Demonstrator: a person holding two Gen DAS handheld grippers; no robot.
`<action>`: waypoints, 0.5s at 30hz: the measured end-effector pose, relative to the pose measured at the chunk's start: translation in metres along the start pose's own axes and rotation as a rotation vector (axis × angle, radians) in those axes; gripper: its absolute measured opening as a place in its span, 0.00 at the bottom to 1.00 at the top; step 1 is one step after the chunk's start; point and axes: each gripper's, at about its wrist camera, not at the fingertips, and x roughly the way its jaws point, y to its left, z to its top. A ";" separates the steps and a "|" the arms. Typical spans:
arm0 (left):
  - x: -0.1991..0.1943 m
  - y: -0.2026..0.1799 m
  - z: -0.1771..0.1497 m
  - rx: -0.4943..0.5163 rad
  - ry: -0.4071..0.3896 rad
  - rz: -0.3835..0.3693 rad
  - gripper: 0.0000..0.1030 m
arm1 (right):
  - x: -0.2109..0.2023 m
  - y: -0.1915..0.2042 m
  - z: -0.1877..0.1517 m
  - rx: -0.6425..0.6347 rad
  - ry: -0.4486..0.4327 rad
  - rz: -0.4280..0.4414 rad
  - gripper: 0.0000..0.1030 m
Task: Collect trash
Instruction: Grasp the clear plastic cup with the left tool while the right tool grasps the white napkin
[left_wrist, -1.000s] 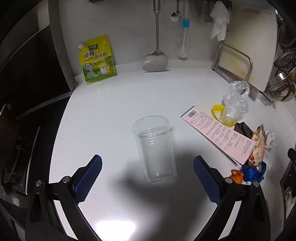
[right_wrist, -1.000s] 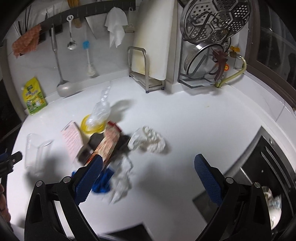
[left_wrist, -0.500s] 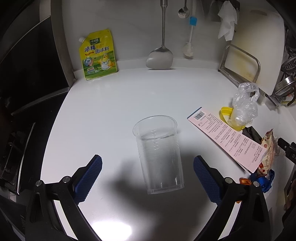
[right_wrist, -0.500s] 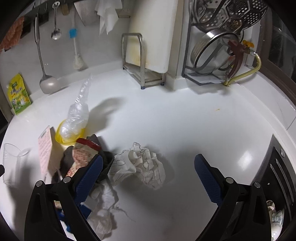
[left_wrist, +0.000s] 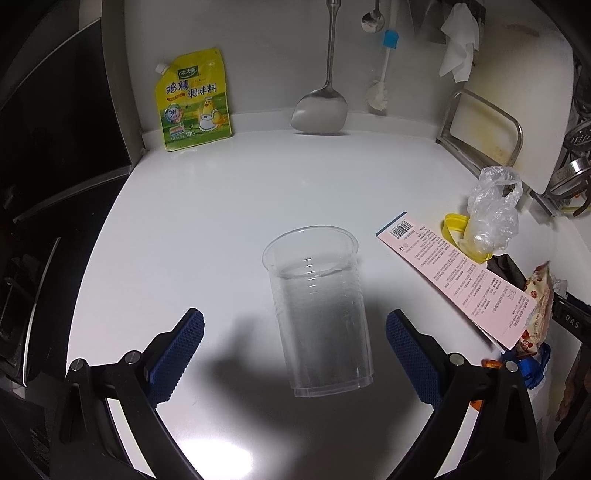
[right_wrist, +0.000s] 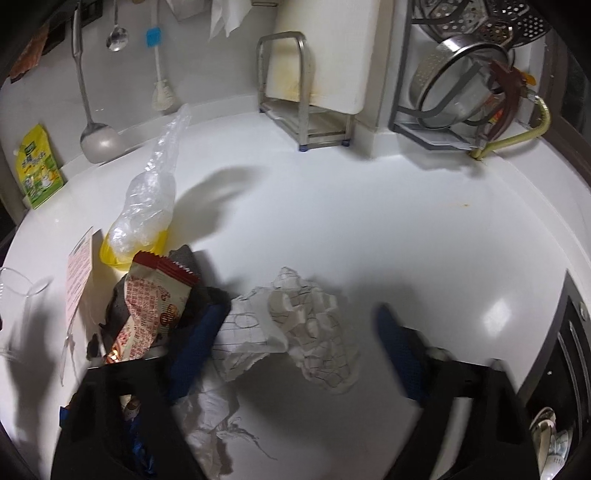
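Observation:
A clear plastic cup (left_wrist: 319, 314) stands upright on the white counter, between the fingers of my open left gripper (left_wrist: 295, 350), which does not touch it. My right gripper (right_wrist: 295, 350) is open, with a crumpled gridded paper (right_wrist: 299, 328) between its fingers. To its left lies a trash pile: a red-and-white snack wrapper (right_wrist: 155, 302), a dark wrapper (right_wrist: 184, 258), a pink card (right_wrist: 79, 273), a clear plastic bag (right_wrist: 147, 206) on a yellow lid (right_wrist: 110, 254), a white crumpled tissue (right_wrist: 207, 417) and something blue (right_wrist: 140, 454). The pile also shows at the right of the left wrist view (left_wrist: 480, 288).
A yellow seasoning pouch (left_wrist: 192, 99), a ladle (left_wrist: 319, 110) and a brush (left_wrist: 380, 92) stand along the back wall. A cutting board in a metal rack (right_wrist: 306, 92) and a dish rack with a colander (right_wrist: 461, 85) are at the back right. A dark stove edge (left_wrist: 55, 221) lies left.
My left gripper has moved closer to the cup, which now sits between its fingers. My right gripper has moved down and forward over the crumpled paper. Both stay open.

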 end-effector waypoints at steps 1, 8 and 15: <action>0.001 0.000 0.000 -0.003 0.003 0.000 0.94 | 0.000 0.001 0.000 -0.002 0.003 0.009 0.56; 0.013 -0.003 0.001 -0.010 0.029 -0.006 0.94 | -0.005 -0.004 0.001 0.025 -0.007 0.048 0.37; 0.020 -0.009 0.001 0.025 0.040 0.001 0.79 | -0.018 -0.017 -0.009 0.069 -0.010 0.043 0.37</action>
